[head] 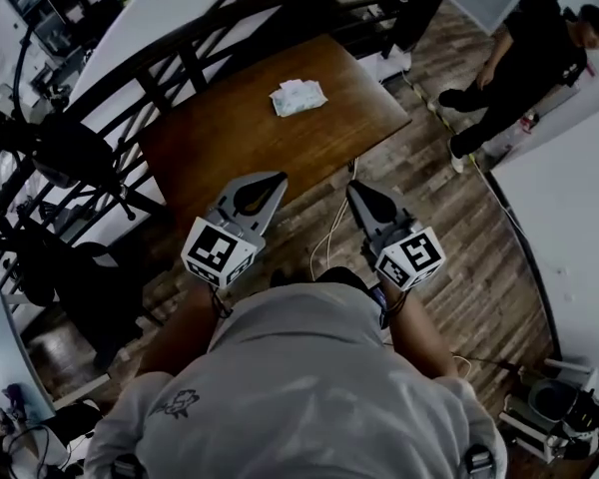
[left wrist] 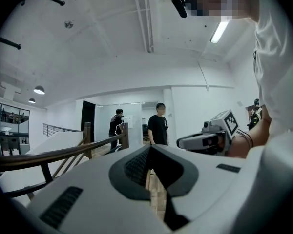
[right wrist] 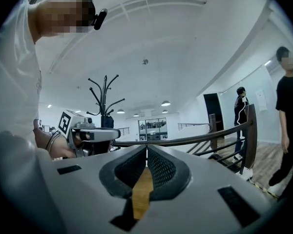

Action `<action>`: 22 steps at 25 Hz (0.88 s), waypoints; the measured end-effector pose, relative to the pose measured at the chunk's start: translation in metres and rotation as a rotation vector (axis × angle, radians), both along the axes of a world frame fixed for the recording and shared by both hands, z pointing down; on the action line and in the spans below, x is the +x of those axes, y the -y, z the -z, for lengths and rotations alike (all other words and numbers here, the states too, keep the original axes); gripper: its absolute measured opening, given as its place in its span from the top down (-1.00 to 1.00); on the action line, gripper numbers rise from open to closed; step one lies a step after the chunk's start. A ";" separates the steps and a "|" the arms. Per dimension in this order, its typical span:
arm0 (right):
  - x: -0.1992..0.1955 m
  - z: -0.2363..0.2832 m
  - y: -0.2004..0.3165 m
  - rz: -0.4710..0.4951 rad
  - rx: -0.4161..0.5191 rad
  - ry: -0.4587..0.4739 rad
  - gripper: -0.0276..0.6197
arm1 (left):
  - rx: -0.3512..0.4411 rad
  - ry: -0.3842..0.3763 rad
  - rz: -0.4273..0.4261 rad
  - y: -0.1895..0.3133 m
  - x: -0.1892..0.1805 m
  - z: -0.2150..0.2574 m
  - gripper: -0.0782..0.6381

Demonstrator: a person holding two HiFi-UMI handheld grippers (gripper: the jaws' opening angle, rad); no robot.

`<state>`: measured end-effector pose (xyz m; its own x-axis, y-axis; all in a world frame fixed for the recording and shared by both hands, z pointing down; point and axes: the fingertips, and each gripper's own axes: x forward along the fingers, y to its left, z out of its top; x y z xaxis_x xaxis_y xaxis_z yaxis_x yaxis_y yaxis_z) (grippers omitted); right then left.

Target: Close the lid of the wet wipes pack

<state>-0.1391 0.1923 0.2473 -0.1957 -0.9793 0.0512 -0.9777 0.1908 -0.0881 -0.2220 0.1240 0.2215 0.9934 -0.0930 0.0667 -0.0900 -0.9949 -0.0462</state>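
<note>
Light grey sweatshirt; left tongs, right tongs grey, dark pads, black-white marker cubes.

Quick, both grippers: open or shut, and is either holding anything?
Left gripper: closed, holding nothing.
Right gripper: closed, holding nothing.

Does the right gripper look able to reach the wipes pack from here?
Probably not yet: the right gripper hangs short of the table, and the pack lies on its far half. Nothing blocks the way.
</note>
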 end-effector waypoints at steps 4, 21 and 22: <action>0.008 -0.004 0.010 -0.001 -0.010 0.001 0.81 | -0.013 0.008 0.002 0.011 0.008 -0.005 0.75; 0.133 -0.014 0.078 0.116 0.001 0.011 0.81 | -0.023 0.015 0.114 0.069 0.130 -0.022 0.75; 0.143 -0.015 0.079 0.122 0.001 0.010 0.81 | -0.024 0.016 0.117 0.069 0.140 -0.024 0.74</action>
